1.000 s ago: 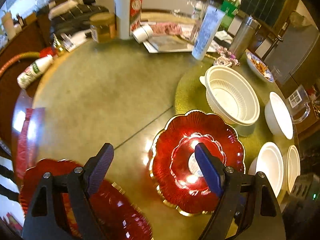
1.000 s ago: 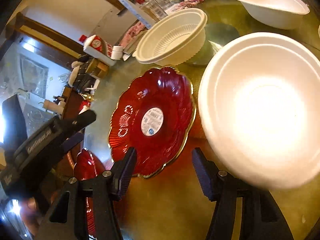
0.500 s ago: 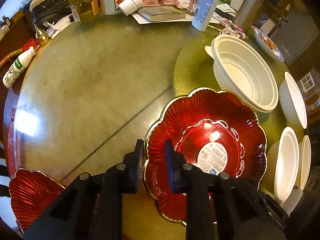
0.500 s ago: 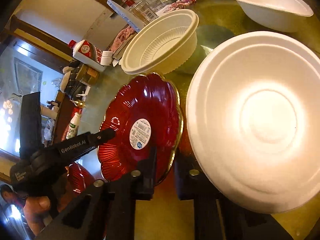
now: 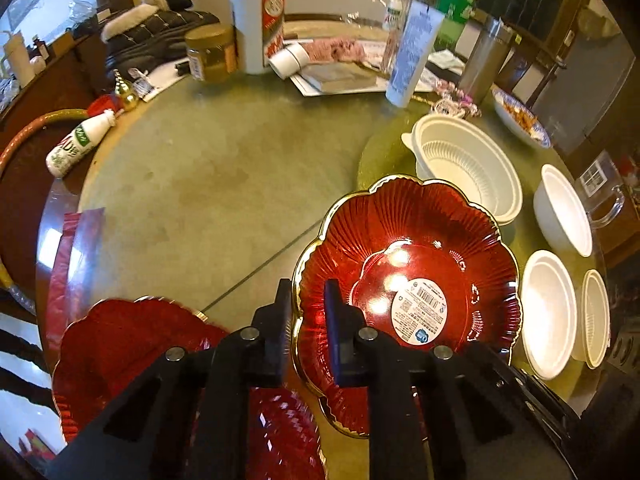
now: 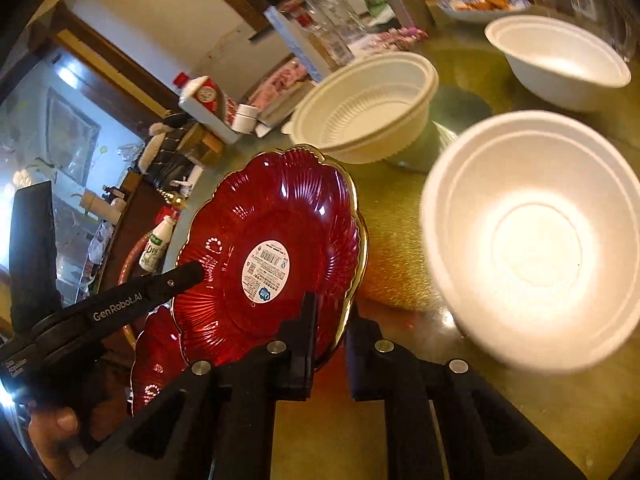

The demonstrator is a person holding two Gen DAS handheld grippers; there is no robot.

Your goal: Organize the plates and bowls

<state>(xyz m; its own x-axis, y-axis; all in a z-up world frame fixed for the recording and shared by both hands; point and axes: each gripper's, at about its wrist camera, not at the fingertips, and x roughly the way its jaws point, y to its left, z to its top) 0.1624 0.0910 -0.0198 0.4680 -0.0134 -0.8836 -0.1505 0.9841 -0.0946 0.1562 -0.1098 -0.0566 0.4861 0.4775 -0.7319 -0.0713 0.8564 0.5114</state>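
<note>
A red scalloped plate (image 5: 416,264) with a gold rim and a white sticker is held tilted off the table by both grippers. My left gripper (image 5: 306,320) is shut on its near-left rim. My right gripper (image 6: 330,344) is shut on its near rim in the right wrist view, where the plate (image 6: 272,256) fills the centre. A second red plate (image 5: 132,352) lies at the lower left, also in the right wrist view (image 6: 154,364). White bowls stand to the right: a ribbed one (image 5: 468,168), a foam one (image 5: 548,312) and another (image 5: 564,212).
The round table (image 5: 208,176) carries clutter at the back: a white bottle (image 5: 258,20), a jar (image 5: 212,54), a tube (image 5: 412,56), books and a food dish (image 5: 520,118). A small bottle (image 5: 78,144) lies at the left edge. A further bowl (image 5: 596,320) stands far right.
Both grippers went from open to shut on the red plate's rim. The plate has been lifted and tilted off the table since half a second ago.
</note>
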